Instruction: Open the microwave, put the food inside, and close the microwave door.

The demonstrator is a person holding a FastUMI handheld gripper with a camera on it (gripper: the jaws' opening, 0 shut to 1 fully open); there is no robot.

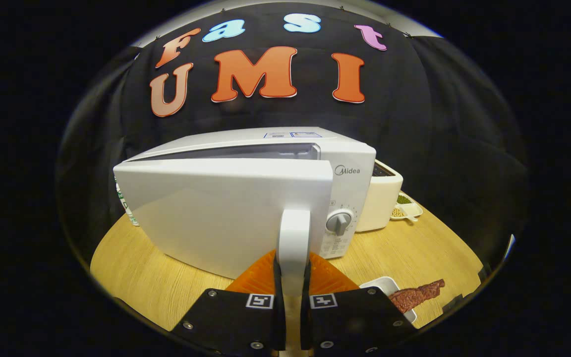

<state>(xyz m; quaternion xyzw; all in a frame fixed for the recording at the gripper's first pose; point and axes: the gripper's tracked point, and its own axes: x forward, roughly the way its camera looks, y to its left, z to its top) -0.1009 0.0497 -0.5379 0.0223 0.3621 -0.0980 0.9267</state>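
A: Tongs (293, 285)?
B: Clamped on the microwave's door handle (293, 238), one finger pressed to each side of that white upright bar.

A: Door (226, 218)?
B: Partly swung out from the microwave (285, 163), hinged at the far left end. A dark gap showing along the top, between door and body. Interior hidden behind the door panel.

A: Controls?
B: A grey dial (339, 221) on the microwave's front panel, just right of the handle. Small printed markings around and below it, too small to make out.

A: Food (417, 295)?
B: Outside the microwave, in front of it and to the right. A reddish-brown strip, like a slice of meat, lying across a small white dish (387, 286) and hanging over the dish's rim onto the surface (156, 282).

A: Anything else beside the microwave?
B: A white toaster-like appliance (378, 201) right up against the right side. Beyond that, a small white tray (407, 208) with something green and something yellowish in it; cannot tell what. At the microwave's left rear corner, a white bottle-like object (128, 206) with green print, mostly hidden behind the door.

A: Under it all?
B: Pale wood-grain surface, rounded at the edge.
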